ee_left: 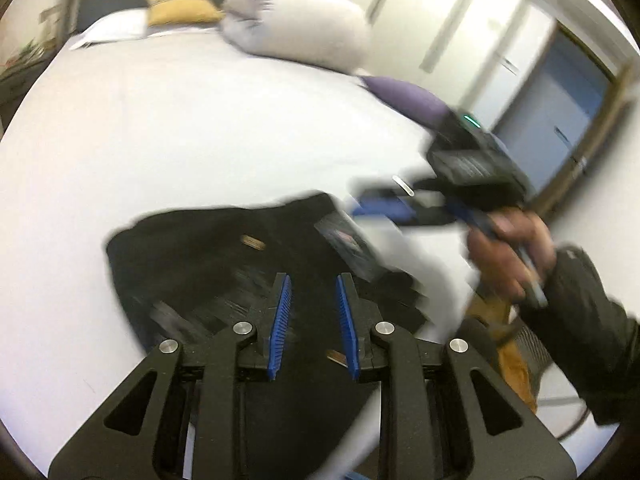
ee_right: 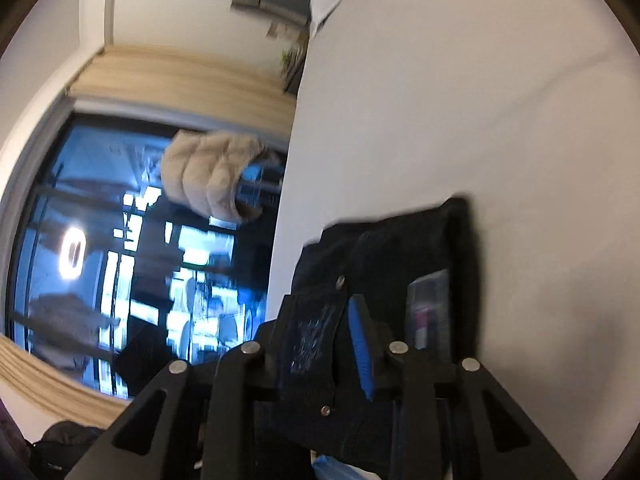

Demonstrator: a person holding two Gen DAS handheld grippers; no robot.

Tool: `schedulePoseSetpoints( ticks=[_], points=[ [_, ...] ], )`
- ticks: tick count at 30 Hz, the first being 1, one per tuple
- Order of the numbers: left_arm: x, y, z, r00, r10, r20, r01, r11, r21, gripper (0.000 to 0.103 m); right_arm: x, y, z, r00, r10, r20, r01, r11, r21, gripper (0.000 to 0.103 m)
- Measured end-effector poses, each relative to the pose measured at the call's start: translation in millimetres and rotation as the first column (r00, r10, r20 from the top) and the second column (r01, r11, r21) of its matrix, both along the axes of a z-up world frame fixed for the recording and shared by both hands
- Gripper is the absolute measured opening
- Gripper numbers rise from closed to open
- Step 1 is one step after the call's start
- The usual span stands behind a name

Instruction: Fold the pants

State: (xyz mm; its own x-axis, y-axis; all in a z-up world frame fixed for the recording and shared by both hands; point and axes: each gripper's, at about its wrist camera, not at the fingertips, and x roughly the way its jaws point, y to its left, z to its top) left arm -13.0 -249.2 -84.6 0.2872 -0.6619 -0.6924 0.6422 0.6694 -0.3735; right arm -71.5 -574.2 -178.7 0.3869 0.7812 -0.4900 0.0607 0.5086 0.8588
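Note:
Black pants (ee_left: 192,256) lie folded in a compact stack on the white bed (ee_left: 200,120), with a label card (ee_left: 348,240) on their right part. My left gripper (ee_left: 313,280) hovers just over the near side of the pants, its blue pads apart and nothing pinched. At the pants' right edge is my right gripper (ee_left: 384,204), blurred, held by a hand (ee_left: 508,248). In the right wrist view a riveted flap (ee_right: 312,340) of the pants (ee_right: 400,248) drapes over the left finger of my right gripper (ee_right: 324,304). The blue right pad (ee_right: 360,344) stands apart from the flap.
A rolled white duvet (ee_left: 296,20), a yellow cushion (ee_left: 180,6) and a purple item (ee_left: 408,94) sit at the far end of the bed. Wardrobe doors (ee_left: 440,20) stand behind. A dark window (ee_right: 120,220) and a beige puffy jacket (ee_right: 212,176) lie beyond the bed's left edge.

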Motion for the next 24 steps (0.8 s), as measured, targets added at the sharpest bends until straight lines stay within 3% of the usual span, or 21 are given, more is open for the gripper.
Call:
schedulePoseSetpoints(
  ticks=[3, 4, 5, 6, 12, 17, 24],
  points=[
    [57, 8, -30, 0.993, 0.042, -0.11, -0.043, 0.999, -0.006, 0.022, 3, 6, -33, 0.994, 0.011, -0.113, -0.017, 0.999, -0.05, 0.026],
    [75, 16, -43, 0.981, 0.047, -0.189, -0.055, 0.998, -0.037, 0.022, 0, 2, -43, 0.991, -0.005, -0.137, -0.004, 0.998, -0.062, 0.002],
    [84, 20, -59, 0.962, 0.042, -0.269, -0.064, 0.995, -0.073, 0.022, -3, -3, -50, 0.989, -0.022, -0.148, 0.017, 0.999, -0.038, 0.0],
    [86, 23, -66, 0.956, 0.045, -0.29, -0.072, 0.994, -0.084, 0.022, -8, -10, -55, 0.988, -0.045, -0.146, 0.046, 0.999, 0.003, 0.0],
    [35, 24, -66, 0.971, -0.066, -0.229, 0.046, 0.995, -0.091, 0.022, -27, -16, -55, 0.991, -0.05, -0.128, 0.051, 0.999, 0.002, 0.0],
    [6, 37, -75, 0.968, -0.111, -0.225, 0.086, 0.989, -0.119, 0.022, -48, -11, -47, 0.993, -0.041, -0.113, 0.041, 0.999, -0.003, 0.0],
    [-14, 64, -96, 0.946, -0.166, -0.278, 0.102, 0.968, -0.229, 0.022, -92, -17, -41, 0.996, -0.052, -0.074, 0.055, 0.998, 0.034, 0.0]
  ],
)
